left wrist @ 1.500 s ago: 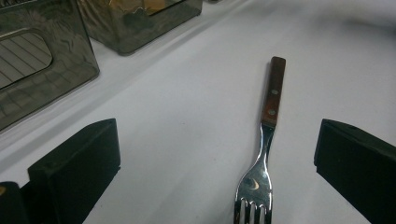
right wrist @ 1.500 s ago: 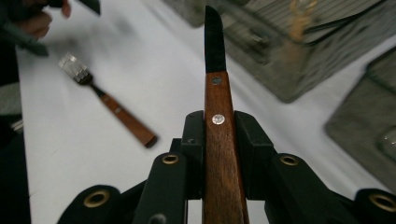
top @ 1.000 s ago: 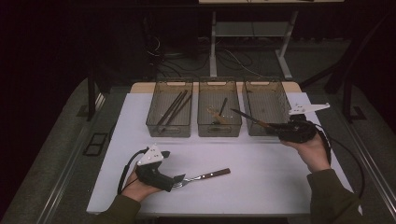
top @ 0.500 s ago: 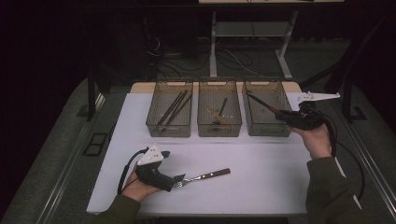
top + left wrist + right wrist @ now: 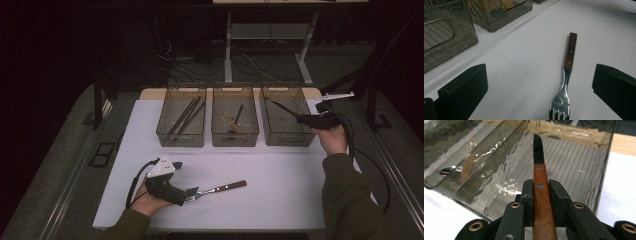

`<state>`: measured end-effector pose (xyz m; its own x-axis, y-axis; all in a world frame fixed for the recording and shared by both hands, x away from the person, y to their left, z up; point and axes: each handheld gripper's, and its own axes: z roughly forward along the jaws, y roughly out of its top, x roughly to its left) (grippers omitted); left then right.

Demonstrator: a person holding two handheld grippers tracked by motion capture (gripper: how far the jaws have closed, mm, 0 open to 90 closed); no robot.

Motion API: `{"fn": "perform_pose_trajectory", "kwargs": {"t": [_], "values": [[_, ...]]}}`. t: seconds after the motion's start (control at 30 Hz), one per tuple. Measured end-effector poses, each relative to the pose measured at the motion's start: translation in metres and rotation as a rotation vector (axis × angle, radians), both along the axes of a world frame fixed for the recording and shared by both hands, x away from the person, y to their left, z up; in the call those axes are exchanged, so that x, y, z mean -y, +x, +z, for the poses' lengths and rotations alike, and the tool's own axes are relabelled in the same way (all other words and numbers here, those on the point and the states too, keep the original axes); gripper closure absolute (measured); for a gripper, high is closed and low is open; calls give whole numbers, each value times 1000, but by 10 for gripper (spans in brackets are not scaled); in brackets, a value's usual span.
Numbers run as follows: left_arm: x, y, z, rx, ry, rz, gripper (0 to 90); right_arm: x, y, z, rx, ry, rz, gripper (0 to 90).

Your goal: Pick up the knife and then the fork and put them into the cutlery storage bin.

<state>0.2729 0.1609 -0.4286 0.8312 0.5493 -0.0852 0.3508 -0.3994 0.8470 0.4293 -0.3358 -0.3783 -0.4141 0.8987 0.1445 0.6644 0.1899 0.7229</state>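
Three smoky translucent plastic bins stand in a row across the upper middle of the high view: the left bin [image 5: 181, 117] holds dark sticks, the middle bin [image 5: 235, 117] a pale utensil and a dark one, and the right bin [image 5: 286, 117] lies under the wooden-handled dark-bladed knife [image 5: 286, 109]. No writing can be read. At the right, the right gripper [image 5: 311, 120] pinches the knife's brown riveted handle [image 5: 542, 192], blade slanting up-left above the bin, forearm reaching up from the lower right. At lower left, the left gripper [image 5: 192, 192] rests on the white table [image 5: 280, 200], jaws spread either side of the wooden-handled steel fork [image 5: 565, 75], not touching it.
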Motion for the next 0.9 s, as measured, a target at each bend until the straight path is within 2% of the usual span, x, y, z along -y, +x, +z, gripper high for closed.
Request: {"fn": "perform_pose_trajectory", "kwargs": {"t": [0.23,0.4,0.5,0.57,0.63,0.67,0.73,0.8,0.9], "values": [[-1,0,0,-2,-8,1,0,-5,16,-9,-57,-54,-9,750],[0,1,0,0,-8,-1,0,-8,22,-17,-92,-72,-21,750],[0,0,0,-3,-5,-4,0,-9,24,-20,-95,-76,-13,749],[0,0,0,-4,-5,-3,0,-11,25,-20,-100,-95,-11,749],[0,0,0,-2,-8,-2,0,-12,25,-20,-85,-106,-3,744],[0,0,0,-1,-6,-1,0,-12,25,-19,-72,-111,-2,722],[0,0,0,-3,-8,-1,0,-13,24,-18,-65,-98,2,611],[0,0,0,-3,-6,-5,0,-15,22,-16,-45,-117,-1,532],[0,0,0,-1,-3,-7,0,-15,18,-11,-28,-92,-7,459]]}}
